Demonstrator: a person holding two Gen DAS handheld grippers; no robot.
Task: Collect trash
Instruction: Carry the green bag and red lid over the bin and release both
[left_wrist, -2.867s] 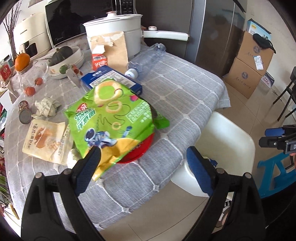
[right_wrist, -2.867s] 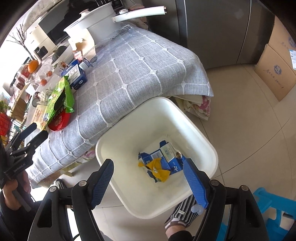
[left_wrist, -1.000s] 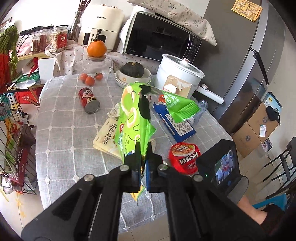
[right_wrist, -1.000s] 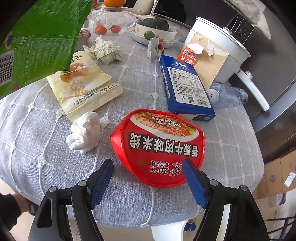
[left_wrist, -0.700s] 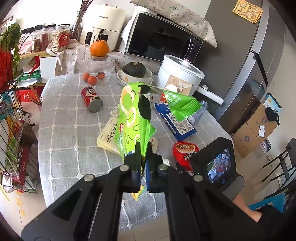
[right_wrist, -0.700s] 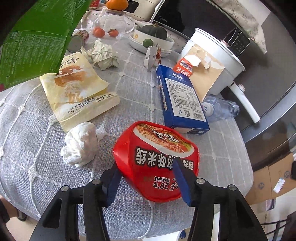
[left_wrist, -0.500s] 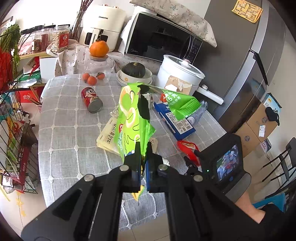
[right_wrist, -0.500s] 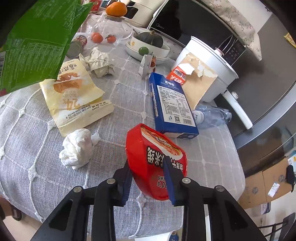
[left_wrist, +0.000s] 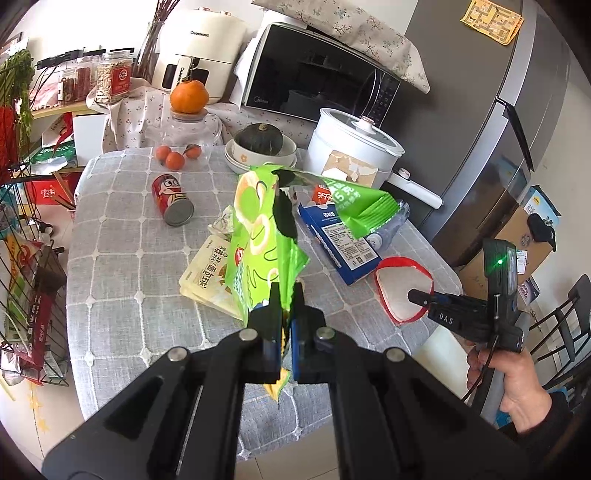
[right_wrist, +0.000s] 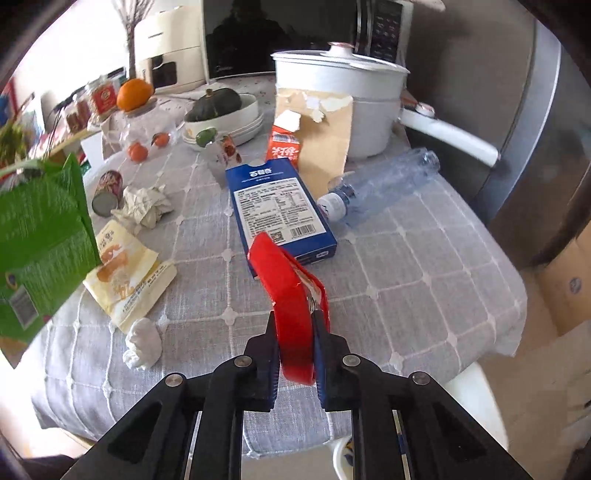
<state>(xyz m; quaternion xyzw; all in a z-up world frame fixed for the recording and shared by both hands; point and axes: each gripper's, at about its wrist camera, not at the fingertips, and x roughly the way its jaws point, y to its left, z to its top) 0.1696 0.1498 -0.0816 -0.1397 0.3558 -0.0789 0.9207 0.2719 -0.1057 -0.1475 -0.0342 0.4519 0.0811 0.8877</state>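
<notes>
Over the cluttered grey-checked tabletop (right_wrist: 424, 266), my left hand-held gripper (left_wrist: 284, 317) pinches the green snack bag (left_wrist: 258, 236) mid-frame while my right hand-held gripper (right_wrist: 295, 332) clamps the red noodle bowl (right_wrist: 291, 295) at lower centre; I'd keep both squeezed firmly until they are over the bin.

On the worktop (right_wrist: 424, 266), the carton (right_wrist: 280, 210) lies before the cooker (right_wrist: 340, 99) (bottle (right_wrist: 384, 184) just right), can (right_wrist: 107, 192) far left.
</notes>
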